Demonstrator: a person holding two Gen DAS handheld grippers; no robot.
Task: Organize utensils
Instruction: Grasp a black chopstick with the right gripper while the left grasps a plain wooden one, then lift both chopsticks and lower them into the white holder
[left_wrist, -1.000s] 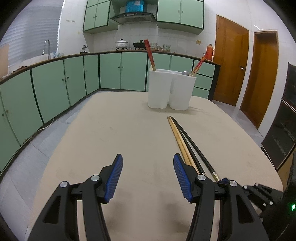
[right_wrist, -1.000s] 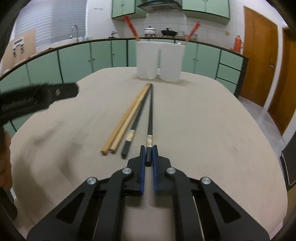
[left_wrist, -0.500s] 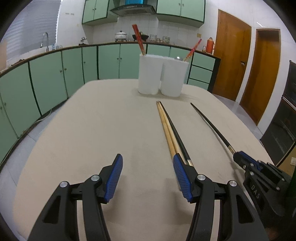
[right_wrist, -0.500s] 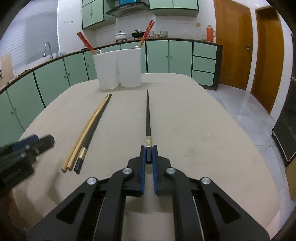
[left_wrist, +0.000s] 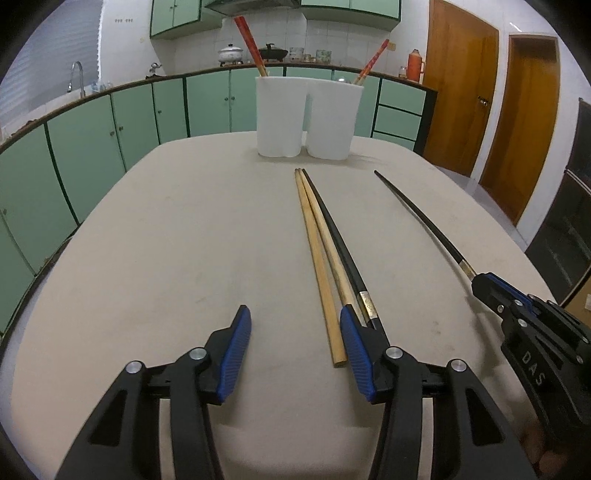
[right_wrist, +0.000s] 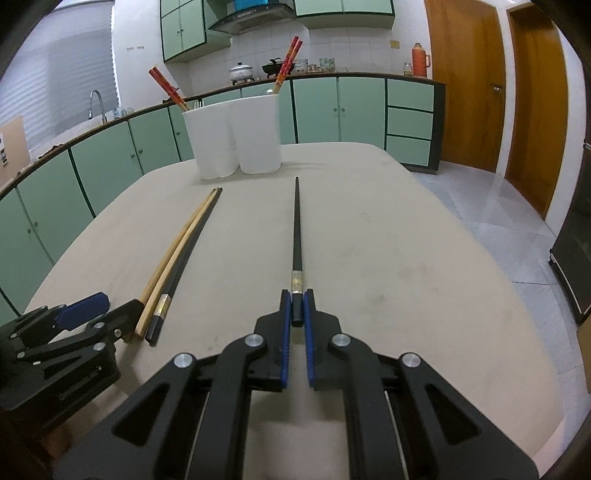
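Observation:
My right gripper (right_wrist: 296, 295) is shut on the thick end of a black chopstick (right_wrist: 296, 225) and holds it above the table, tip toward the white utensil holder (right_wrist: 236, 138). It also shows in the left wrist view (left_wrist: 421, 218). Two wooden chopsticks (left_wrist: 319, 258) and a second black chopstick (left_wrist: 341, 251) lie side by side on the beige table (left_wrist: 184, 240). My left gripper (left_wrist: 295, 317) is open and empty, its right finger beside their near ends. The holder (left_wrist: 306, 118) has red chopsticks (left_wrist: 248, 40) in its two cups.
Green cabinets (left_wrist: 110, 125) and a counter with a sink run behind and to the left of the table. Wooden doors (left_wrist: 461, 92) stand at the right. The right gripper's body (left_wrist: 532, 332) sits close to the right of my left gripper.
My right gripper has lifted the black chopstick away from the other three and carried it to the right. My left gripper has stayed open and shifted so the remaining chopsticks lie nearer its right finger.

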